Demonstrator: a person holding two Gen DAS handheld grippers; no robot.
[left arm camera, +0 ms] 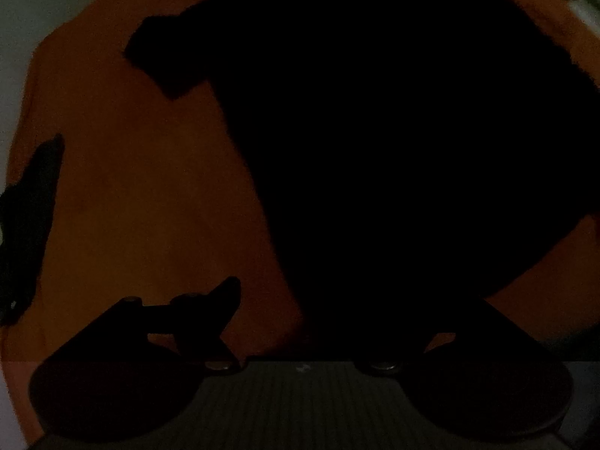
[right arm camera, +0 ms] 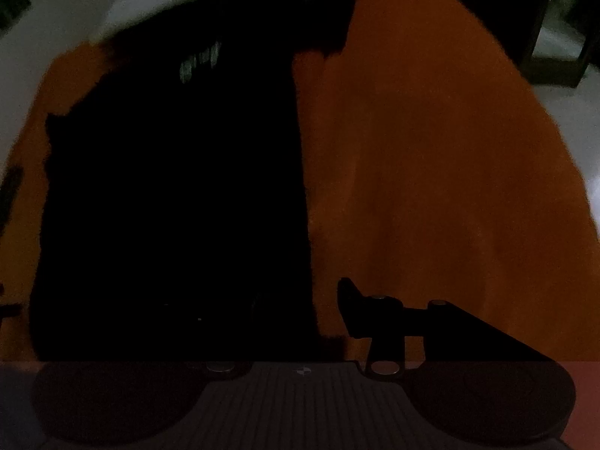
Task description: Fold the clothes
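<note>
Very dim light here, but one black garment (left arm camera: 375,150) is lying spread flat on the orange cover (left arm camera: 131,206), and both grippers are hovering at its near hem. That is probably where a fold would be lifted from.

The left gripper (left arm camera: 300,288) is sitting at the garment's near-left corner. Its one visible finger (left arm camera: 228,296) is standing off the centre line over the orange just left of the cloth, so the jaws are reading as parted. The other finger is vanishing into the black. I cannot tell whether any cloth is lying between them.

The right gripper (right arm camera: 300,288) is mirroring that at the garment's near-right corner. One finger (right arm camera: 348,303) is showing over the orange just right of the cloth and the other is lost in the dark. The jaws are parted again, with no grip I can confirm.

The count is one garment, one cover and two grippers. One sleeve (left arm camera: 165,56) is sticking out on the garment's left, and one pale print (right arm camera: 198,60) is showing near its far end. The right edge is running straight, so that side may already be turned in or may simply be the side seam. These views are not settling it.

Left of the garment, one dark shape (left arm camera: 30,225) is lying at the cover's edge, but it is too murky to name.
</note>
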